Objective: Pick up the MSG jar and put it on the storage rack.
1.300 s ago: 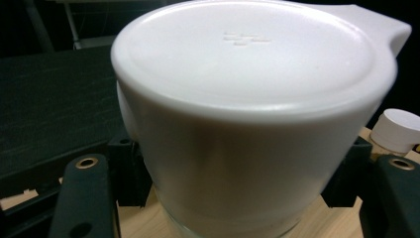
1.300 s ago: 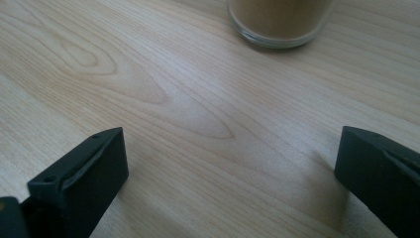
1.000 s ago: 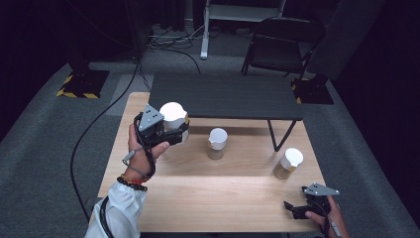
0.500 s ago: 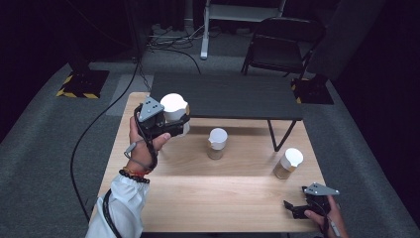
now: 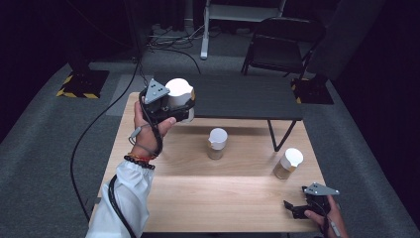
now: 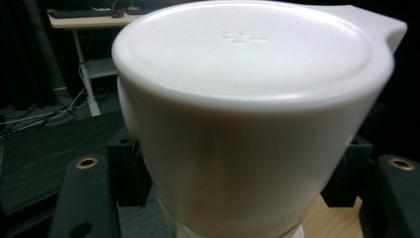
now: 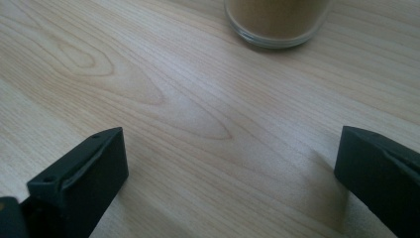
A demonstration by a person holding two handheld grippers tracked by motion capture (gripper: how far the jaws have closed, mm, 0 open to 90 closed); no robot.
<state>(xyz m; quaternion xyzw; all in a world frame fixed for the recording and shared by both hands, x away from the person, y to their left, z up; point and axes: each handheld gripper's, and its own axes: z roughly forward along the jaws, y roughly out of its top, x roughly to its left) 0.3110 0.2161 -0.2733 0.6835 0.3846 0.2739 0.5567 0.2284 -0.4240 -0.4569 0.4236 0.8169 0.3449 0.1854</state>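
Left tongs (image 5: 179, 105) lifted further w/ white-lidded jar (image 5: 179, 94) pinched upright, lid up; right tongs (image 5: 297, 207) spread.

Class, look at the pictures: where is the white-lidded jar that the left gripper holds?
In the high view the jar sits in the left gripper, raised at the table's far-left corner, beside the dark bench.
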